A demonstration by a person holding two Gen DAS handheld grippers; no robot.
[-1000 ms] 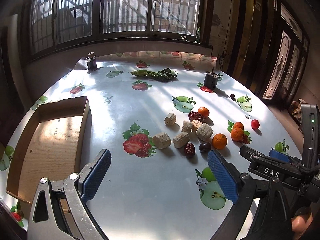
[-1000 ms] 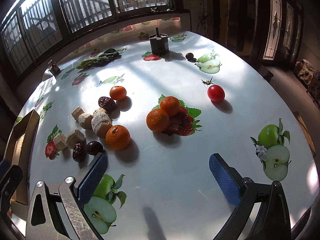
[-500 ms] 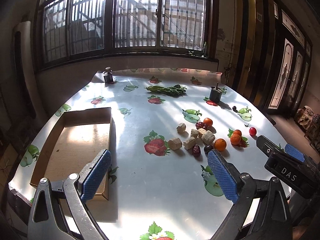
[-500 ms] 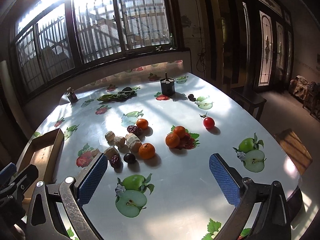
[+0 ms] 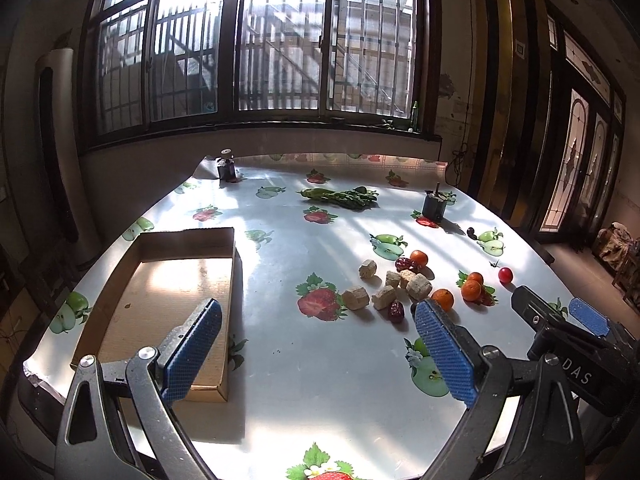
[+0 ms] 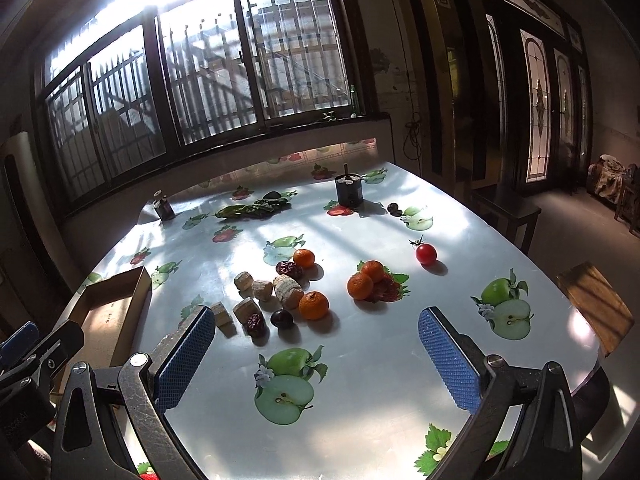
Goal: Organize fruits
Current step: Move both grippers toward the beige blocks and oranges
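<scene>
Both grippers are pulling back from the fruit; left gripper and right gripper are hanging wide open, empty, so I'd be reaching the right one straight ahead onto the nearest orange, jaws straddling it, clear of the dark plum to its left.

1. The left claw, a black metal frame with two blue textured pads, is held above the table with its jaws spread wide and nothing between them.
2. The right claw, of the same black frame and blue pads, is also spread wide and empty.
3. In the left wrist view the right claw's black body sits just to the right, level with the left one.
</scene>
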